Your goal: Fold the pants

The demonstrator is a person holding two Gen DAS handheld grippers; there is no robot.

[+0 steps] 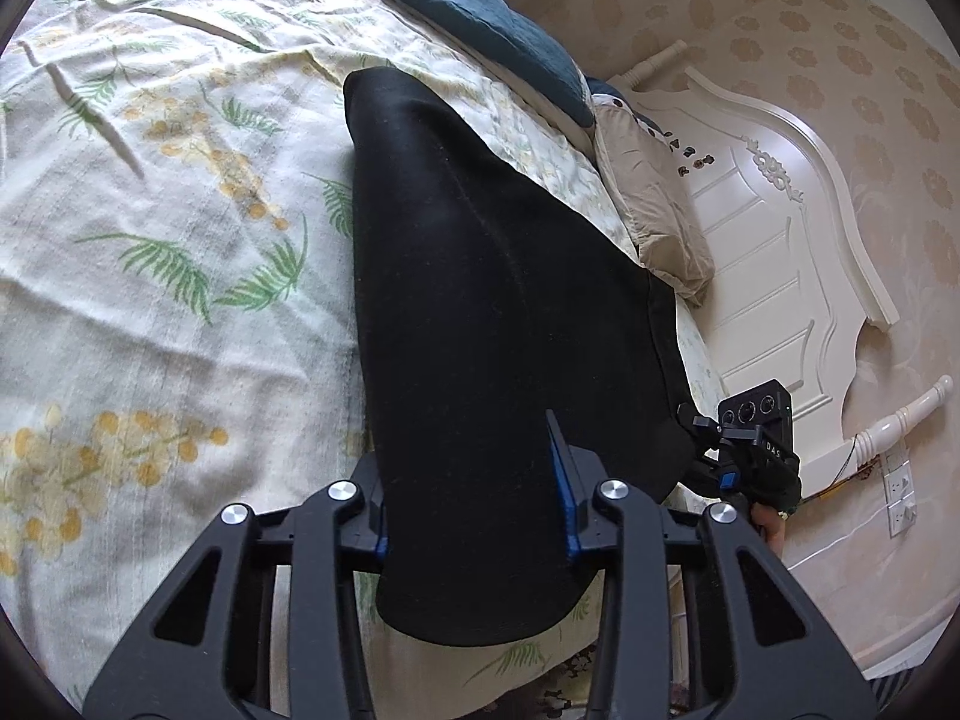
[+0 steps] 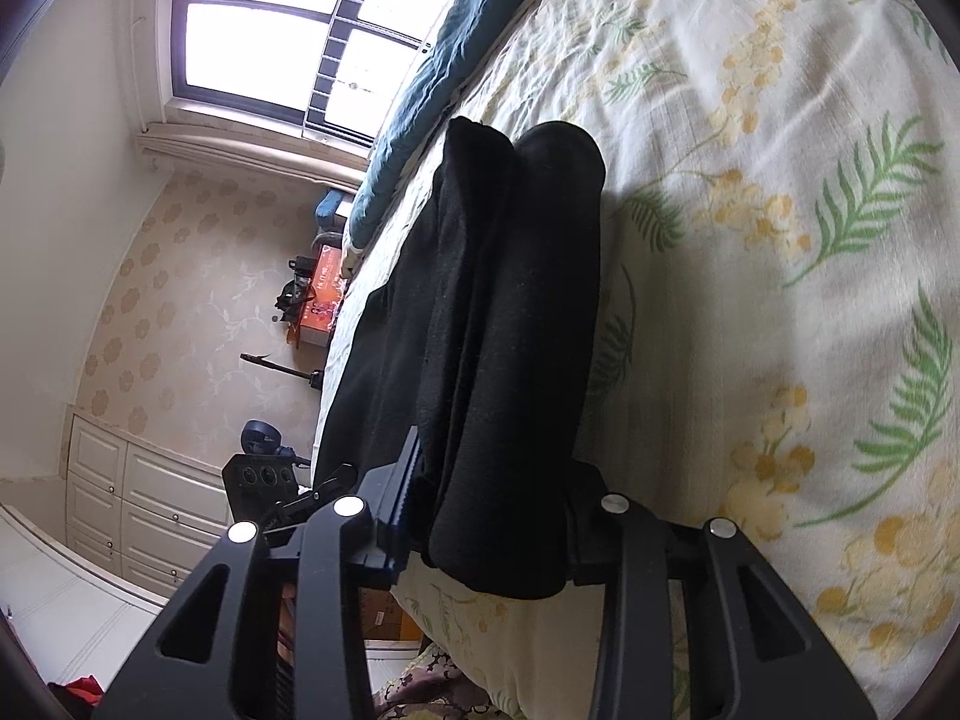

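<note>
Black pants (image 1: 480, 312) lie on the floral bedspread (image 1: 150, 210), running away from the near bed edge. My left gripper (image 1: 474, 516) has its jaws wide apart, with the near end of the pants lying between them; the cloth covers the left finger. In the right wrist view the pants (image 2: 510, 312) show as folded layers. My right gripper (image 2: 486, 516) also stands wide, with the other near end of the pants between its fingers. The right gripper also shows in the left wrist view (image 1: 744, 450), at the pants' right edge.
A dark blue quilt (image 1: 480, 6) lies along the far side of the bed. A beige pillow (image 1: 654, 204) rests against the white headboard (image 1: 780, 240). White drawers (image 2: 138, 498), a window (image 2: 288, 30) and a tripod (image 2: 282, 369) stand beyond the bed.
</note>
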